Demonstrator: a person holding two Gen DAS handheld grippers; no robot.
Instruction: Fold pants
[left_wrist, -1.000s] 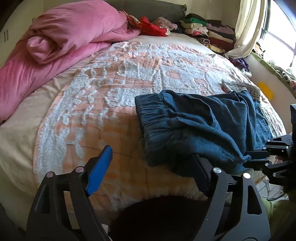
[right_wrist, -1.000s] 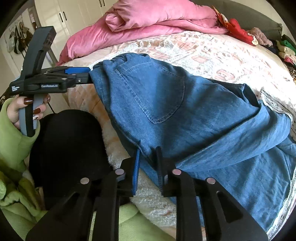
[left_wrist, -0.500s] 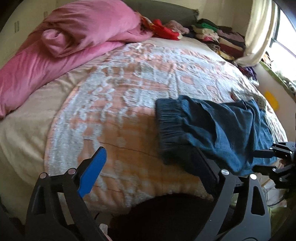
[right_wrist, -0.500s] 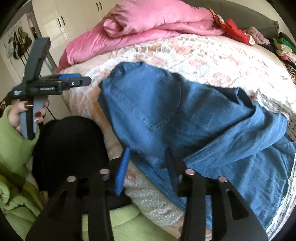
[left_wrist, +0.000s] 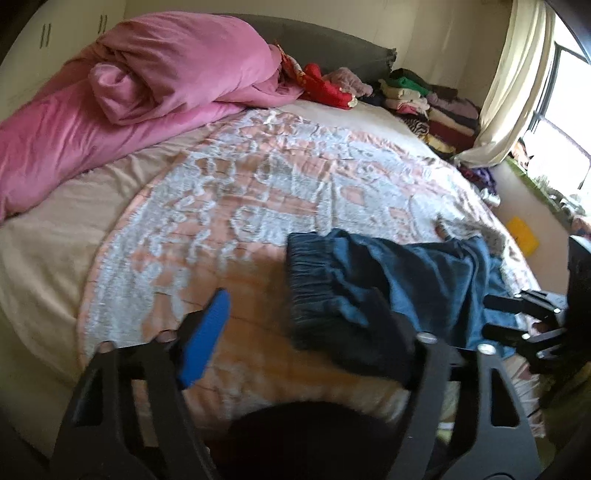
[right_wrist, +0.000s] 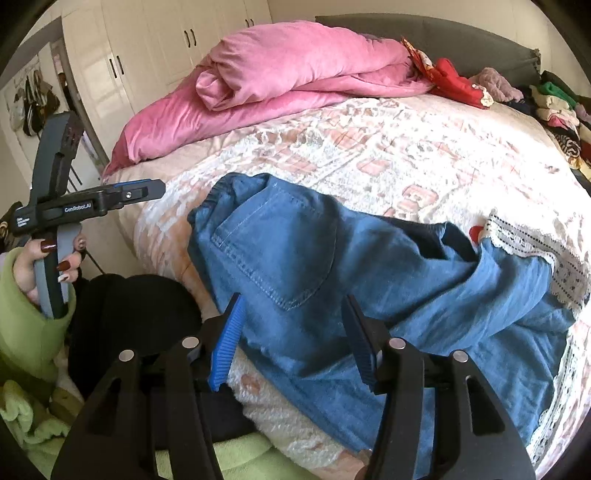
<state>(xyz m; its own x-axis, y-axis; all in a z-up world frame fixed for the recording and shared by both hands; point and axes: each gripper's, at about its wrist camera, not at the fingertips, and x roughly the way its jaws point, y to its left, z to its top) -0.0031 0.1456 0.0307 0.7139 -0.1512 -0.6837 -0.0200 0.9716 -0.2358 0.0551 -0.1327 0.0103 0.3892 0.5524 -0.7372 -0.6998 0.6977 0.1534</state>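
Bedroom, bed (left_wrist: 229, 192) with a pink-and-white patterned cover; pink duvet (right_wrist: 295, 74) bunched at the headboard, stacked clothes (left_wrist: 432, 107) in the far corner. Blue pants (right_wrist: 332, 266) lie on the near edge of the bed, waistband to the left, back pocket up, legs bunched and trailing off to the right over a lace-edged cloth (right_wrist: 535, 243).

Left hand-held gripper (left_wrist: 306, 332): jaws apart, nothing between them, have just been closing a bit; waistband corner sits just beside its right finger, not pinched. Right hand-held gripper (right_wrist: 295, 332): jaws have just been opening, now apart over the seat fabric, pads not pressing, nothing held. So both have let go and the pants rest free.

Step looks like re-gripping after laying the top part flat. To do it well: smooth the bunched legs first, pinch both layers at the hem or side seam, keep the edges lined up, bring the legs over to the waistband in one even sweep. Risk: catching only the top layer, or the lace cloth with it.
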